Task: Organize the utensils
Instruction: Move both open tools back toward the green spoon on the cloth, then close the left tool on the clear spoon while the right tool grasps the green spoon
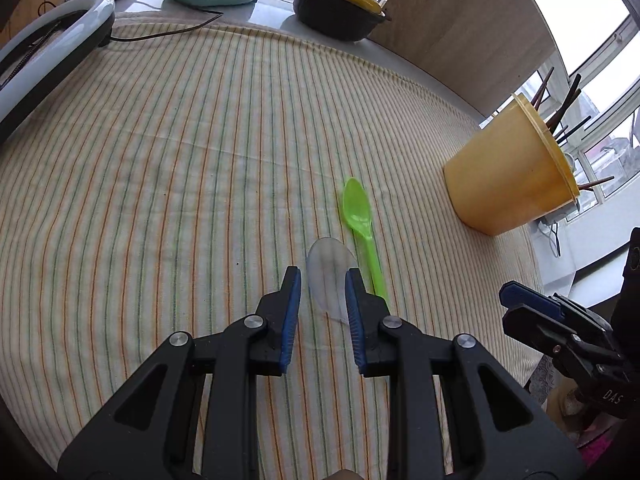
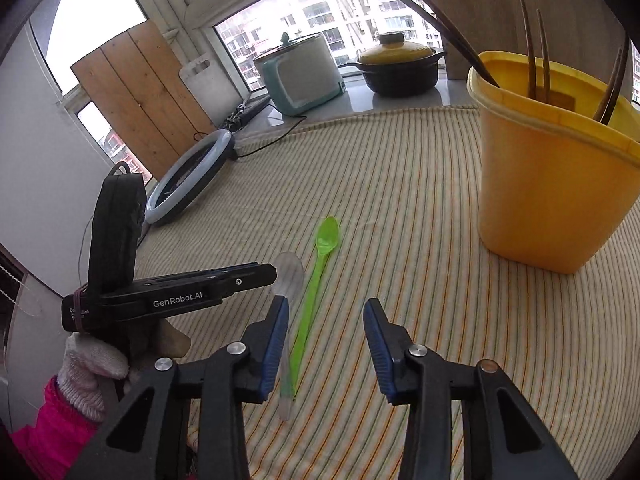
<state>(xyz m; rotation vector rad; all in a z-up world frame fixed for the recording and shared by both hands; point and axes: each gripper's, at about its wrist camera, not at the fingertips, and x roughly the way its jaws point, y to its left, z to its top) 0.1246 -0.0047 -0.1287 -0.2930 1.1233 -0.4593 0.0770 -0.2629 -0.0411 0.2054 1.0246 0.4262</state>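
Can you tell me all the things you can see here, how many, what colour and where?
spoon: 1, green, on cloth, middle
spoon: 1, clear, beside the green one
tub: 1, yellow, right side, sticks inside
sticks: several, brown, in tub
cloth: 1, striped, covers table
pot: 1, black, yellow lid, by window
cooker: 1, white-teal, by window
ring light: 1, pale blue, left edge
left hand-held gripper: black-blue, over clear spoon
right hand-held gripper: black-blue, over green spoon

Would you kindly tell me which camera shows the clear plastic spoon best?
The right wrist view: the clear plastic spoon shows bowl to handle end beside the green plastic spoon. The left wrist view shows only its bowl; the gripper hides the handle.
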